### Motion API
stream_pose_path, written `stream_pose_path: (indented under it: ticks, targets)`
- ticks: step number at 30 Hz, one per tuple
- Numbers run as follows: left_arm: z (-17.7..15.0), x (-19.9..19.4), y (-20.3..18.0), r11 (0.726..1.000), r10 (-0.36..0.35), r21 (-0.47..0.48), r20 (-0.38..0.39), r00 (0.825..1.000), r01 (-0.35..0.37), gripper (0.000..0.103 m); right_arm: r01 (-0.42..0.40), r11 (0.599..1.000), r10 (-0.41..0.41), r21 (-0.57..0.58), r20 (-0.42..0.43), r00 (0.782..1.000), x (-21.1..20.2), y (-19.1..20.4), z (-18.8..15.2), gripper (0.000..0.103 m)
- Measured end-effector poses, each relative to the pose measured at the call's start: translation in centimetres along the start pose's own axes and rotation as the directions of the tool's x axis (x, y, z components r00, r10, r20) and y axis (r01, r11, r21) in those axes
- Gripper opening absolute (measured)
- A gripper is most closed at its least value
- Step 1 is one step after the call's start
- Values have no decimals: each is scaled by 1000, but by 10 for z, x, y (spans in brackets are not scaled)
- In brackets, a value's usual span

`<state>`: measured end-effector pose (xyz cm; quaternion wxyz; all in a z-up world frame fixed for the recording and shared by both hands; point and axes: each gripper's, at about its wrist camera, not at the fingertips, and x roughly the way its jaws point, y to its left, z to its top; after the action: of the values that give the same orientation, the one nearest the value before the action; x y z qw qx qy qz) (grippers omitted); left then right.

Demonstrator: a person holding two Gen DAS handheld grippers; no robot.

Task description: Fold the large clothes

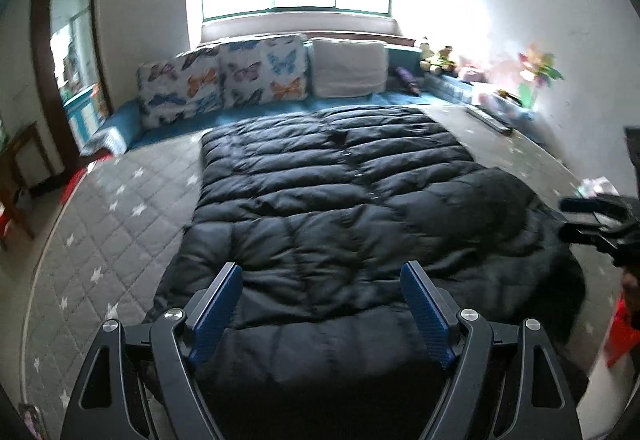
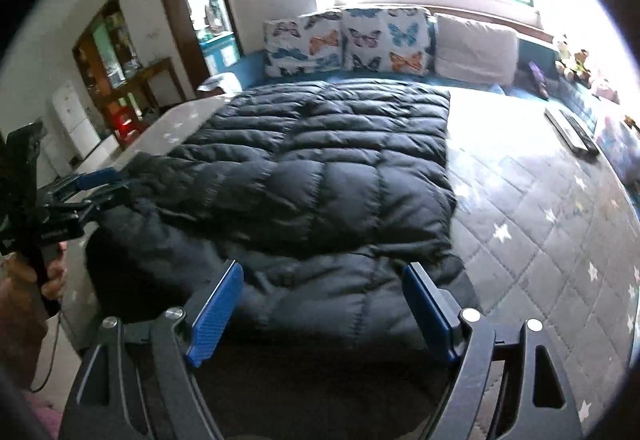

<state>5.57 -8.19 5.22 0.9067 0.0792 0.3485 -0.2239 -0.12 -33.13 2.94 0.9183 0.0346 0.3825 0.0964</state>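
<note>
A: Where's your coat?
B: The black puffer coat [image 1: 332, 199] lies spread on the grey starred mattress [image 1: 120, 207], filling the middle of both frames, collar end toward the butterfly pillows [image 2: 348, 39] at top.
A: Your left gripper [image 1: 322, 304]?
B: Fingers wide apart, low centre, over the near hem, holding nothing.
A: Right gripper [image 2: 324, 304]?
B: Same, spread open over the near edge; it shows blurred at the right edge of the left view.

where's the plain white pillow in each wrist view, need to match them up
Left wrist: the white pillow sits upper centre, under the window, right of the butterfly cushions.
Right wrist: the white pillow sits upper right, also right of the butterfly cushions.
Shared landmark: the black puffer coat spread on the bed.
</note>
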Motion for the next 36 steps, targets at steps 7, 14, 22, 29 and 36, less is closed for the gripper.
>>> stream_pose_path:
  ticks: [7,14,22,29,36]
  targets:
    - [-17,38,-24,991,37,129,-84,996,-26,86,35,998,-38,-53,-60,997,33,8,-17,90]
    - [-33,54,-29,985,77,161,-91,993,-62,89,60,994,-66,-91,-70,995,41,8,-25,99]
    - [-33,61,-26,983,78,171,-97,992,-61,94,68,994,-74,-81,-74,995,39,5,-28,101]
    - [-22,51,-23,982,70,181,-118,991,-48,94,51,996,-56,-75,-68,996,20,6,-9,101]
    - [7,29,-11,994,-3,112,-78,997,12,93,28,993,-32,-112,-41,999,18,8,25,101]
